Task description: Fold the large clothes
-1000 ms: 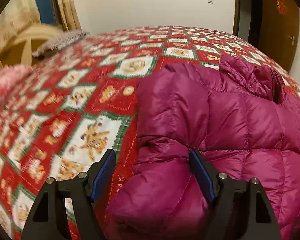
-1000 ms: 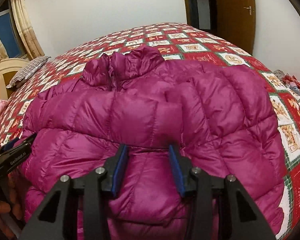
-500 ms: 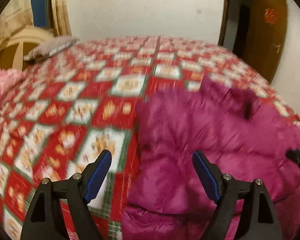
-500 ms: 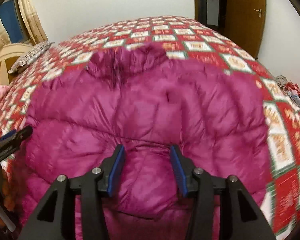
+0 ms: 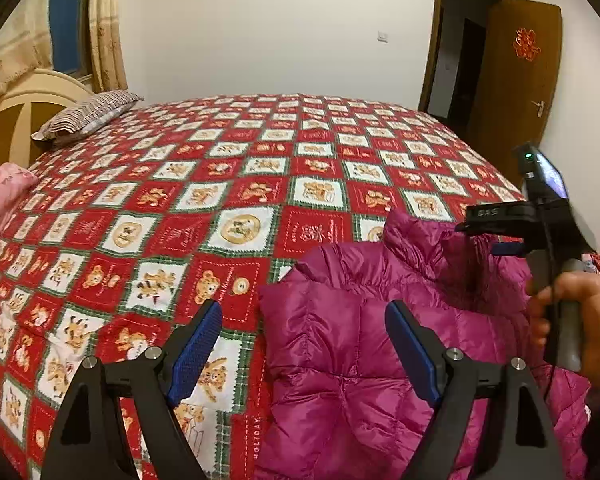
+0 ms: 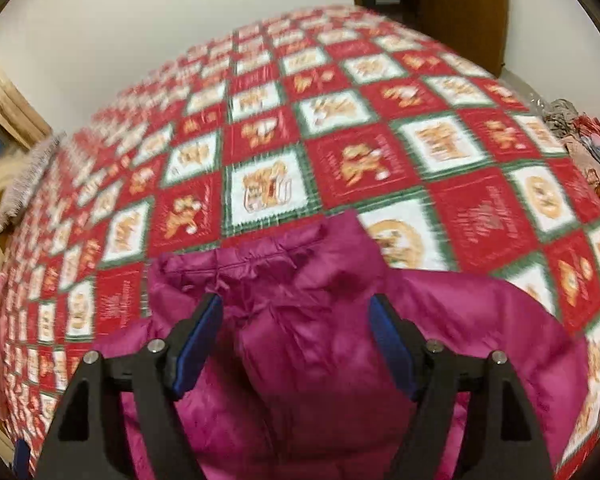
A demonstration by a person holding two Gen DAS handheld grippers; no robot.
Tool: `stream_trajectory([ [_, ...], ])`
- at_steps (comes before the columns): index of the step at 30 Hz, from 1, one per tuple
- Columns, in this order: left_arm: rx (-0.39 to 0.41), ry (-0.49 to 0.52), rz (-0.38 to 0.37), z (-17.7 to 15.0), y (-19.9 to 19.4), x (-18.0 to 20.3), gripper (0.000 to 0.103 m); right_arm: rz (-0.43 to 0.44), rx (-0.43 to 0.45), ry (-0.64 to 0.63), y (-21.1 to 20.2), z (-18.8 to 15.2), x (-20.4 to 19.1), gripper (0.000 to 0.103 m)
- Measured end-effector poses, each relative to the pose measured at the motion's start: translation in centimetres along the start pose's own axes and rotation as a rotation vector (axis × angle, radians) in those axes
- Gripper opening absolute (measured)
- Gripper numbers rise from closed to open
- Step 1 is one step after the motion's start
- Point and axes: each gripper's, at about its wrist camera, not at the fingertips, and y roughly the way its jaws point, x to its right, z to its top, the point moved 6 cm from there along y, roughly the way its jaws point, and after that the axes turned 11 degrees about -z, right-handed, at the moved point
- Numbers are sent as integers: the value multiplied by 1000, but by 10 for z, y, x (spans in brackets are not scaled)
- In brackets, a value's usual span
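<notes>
A magenta puffer jacket point(image 5: 364, 344) lies folded on the bed's red patchwork quilt point(image 5: 236, 184). My left gripper point(image 5: 304, 320) is open and empty, raised above the jacket's left edge. My right gripper point(image 6: 296, 316) is open and empty, hovering over the jacket's collar point(image 6: 300, 264); this view is blurred. In the left wrist view the right gripper point(image 5: 500, 236) shows at the far right with the hand that holds it, above the collar point(image 5: 420, 240).
A striped pillow point(image 5: 84, 116) and a cream headboard point(image 5: 24, 96) are at the far left. Pink fabric point(image 5: 0, 196) lies at the left edge. A brown door point(image 5: 516, 92) stands open at the right. Crumpled clothes point(image 6: 588, 140) lie beyond the bed's right edge.
Both grippers have lifted up off the jacket. The right gripper has opened wider and moved forward from the jacket's body to its collar. The left gripper stays open.
</notes>
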Motion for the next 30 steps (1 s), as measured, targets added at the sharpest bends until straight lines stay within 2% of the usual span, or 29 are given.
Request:
stream_trajectory([
  [1,-5,13,11,-1,3,0,84,-7,-15,-13,7,-3,-1,78],
  [2,-5,26,20,-2,5,2,84,-5,-22,-23,11,-6,1,73],
  [3,-4,39,27,-3,7,3,84,4,-27,-30,12,-10,5,58],
  [4,-5,48,29,-4,9,5,84,21,-31,-34,10,-15,11,47],
  [5,-8,48,25,-5,11,7,84,28,-35,-40,8,-18,16,24],
  [6,-13,43,16,-5,12,10,84,27,-26,-42,3,-21,27,17],
  [11,-12,31,-17,0,16,30,84,15,11,-11,-17,-43,76,10],
  [14,-17,52,-17,7,23,45,84,-28,4,2,1,-62,102,7],
  [15,-19,64,-14,10,26,51,84,1,22,26,4,-66,107,0],
  [18,-33,109,-3,20,39,69,84,94,97,93,3,-71,118,0],
  [20,-34,132,-4,27,48,80,84,105,128,119,0,-74,120,0],
  [23,-35,125,-25,36,60,91,84,166,141,155,-20,-65,116,20],
  [25,-34,106,-22,40,66,92,84,215,189,173,-42,-52,110,43],
  [26,-35,85,-24,40,69,90,84,213,221,173,-52,-45,107,70],
  [27,-38,69,-25,40,72,89,84,214,261,163,-61,-36,101,87],
  [29,-53,43,-23,39,77,84,84,201,275,101,-65,-27,82,91],
  [30,-62,37,-19,38,79,82,84,159,238,50,-55,-23,69,90],
])
